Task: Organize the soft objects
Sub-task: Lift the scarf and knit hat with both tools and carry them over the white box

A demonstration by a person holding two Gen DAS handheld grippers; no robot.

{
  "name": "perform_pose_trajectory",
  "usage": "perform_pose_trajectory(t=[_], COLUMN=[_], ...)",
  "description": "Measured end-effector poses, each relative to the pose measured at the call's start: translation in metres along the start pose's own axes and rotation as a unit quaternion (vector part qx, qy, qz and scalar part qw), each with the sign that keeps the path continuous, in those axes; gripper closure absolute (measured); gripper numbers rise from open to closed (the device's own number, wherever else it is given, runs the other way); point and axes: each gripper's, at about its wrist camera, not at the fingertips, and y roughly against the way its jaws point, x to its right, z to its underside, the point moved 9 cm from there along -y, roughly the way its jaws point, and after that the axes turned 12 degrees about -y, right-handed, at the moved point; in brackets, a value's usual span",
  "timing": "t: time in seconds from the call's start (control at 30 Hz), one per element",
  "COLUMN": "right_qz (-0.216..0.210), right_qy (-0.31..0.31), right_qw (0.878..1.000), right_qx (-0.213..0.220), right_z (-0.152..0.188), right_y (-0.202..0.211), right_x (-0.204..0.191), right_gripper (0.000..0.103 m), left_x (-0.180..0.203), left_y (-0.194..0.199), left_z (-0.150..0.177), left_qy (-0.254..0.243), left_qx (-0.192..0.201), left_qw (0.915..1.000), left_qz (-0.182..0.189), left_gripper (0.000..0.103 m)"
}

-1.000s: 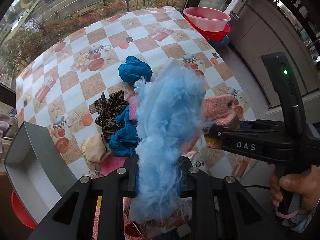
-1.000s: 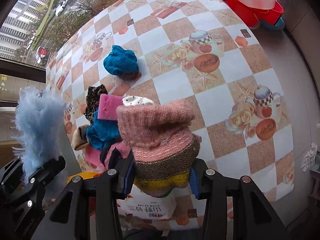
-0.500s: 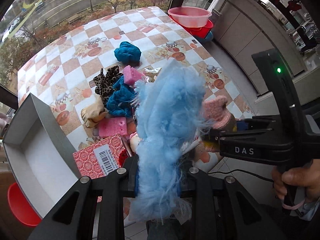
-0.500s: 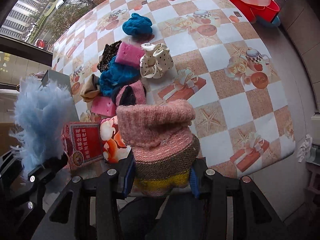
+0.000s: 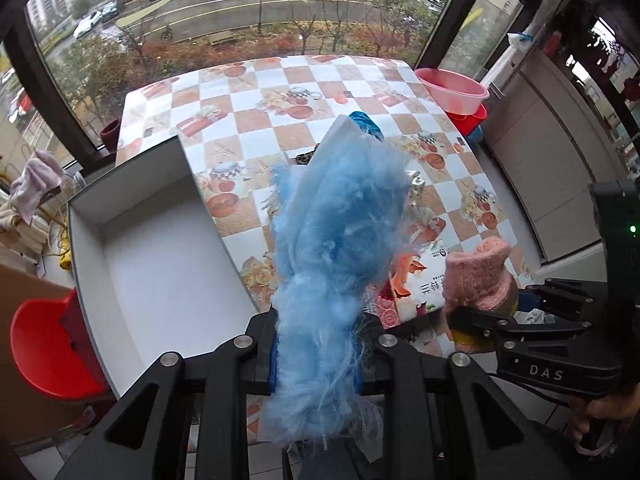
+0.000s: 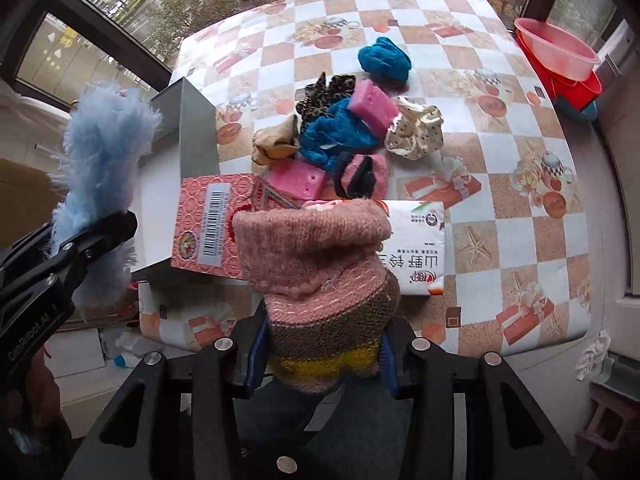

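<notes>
We are gripping a fluffy blue cloth (image 5: 340,248) in the left gripper (image 5: 316,364), its jaws clamping it beside an open grey box (image 5: 160,264).

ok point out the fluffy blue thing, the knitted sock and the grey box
fluffy blue thing (image 5: 336,248), left wrist view, middle of the fur
knitted sock (image 6: 320,264), right wrist view, pink upper part
grey box (image 5: 160,264), left wrist view, bare white floor inside

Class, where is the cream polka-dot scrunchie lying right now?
In the right wrist view the cream polka-dot scrunchie lies on the table, right of the upper pink sponge.
</notes>
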Motion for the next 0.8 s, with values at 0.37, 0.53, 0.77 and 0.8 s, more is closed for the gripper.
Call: perform_pose_trajectory(t=[0.37,0.53,0.77,0.8], right_qz=[0.000,0.004,0.009,0.009], right_qy=[0.078,0.109,0.135,0.137], right_qw=[0.997,0.994,0.991,0.990], right_qx=[-0.001,-0.005,-0.012,-0.012], right_z=[-0.001,0.000,-0.001,-0.001], right_y=[0.001,-0.001,-0.004,-0.005], right_x=[-0.057,-0.078,-0.095,-0.097], right_gripper=[0.057,0.057,0.057,0.057], left_x=[-0.067,-0.084,-0.096,-0.097], left_y=[0.011,0.010,0.010,0.010], left_z=[0.041,0.053,0.062,0.062], left_qy=[0.094,0.119,0.139,0.140], left_qx=[0.001,-0.003,-0.003,-0.004], left_qw=[0.9948,0.9917,0.9891,0.9889], left_qz=[-0.039,-0.049,-0.049,-0.050], left_gripper=[0.075,0.075,0.075,0.075])
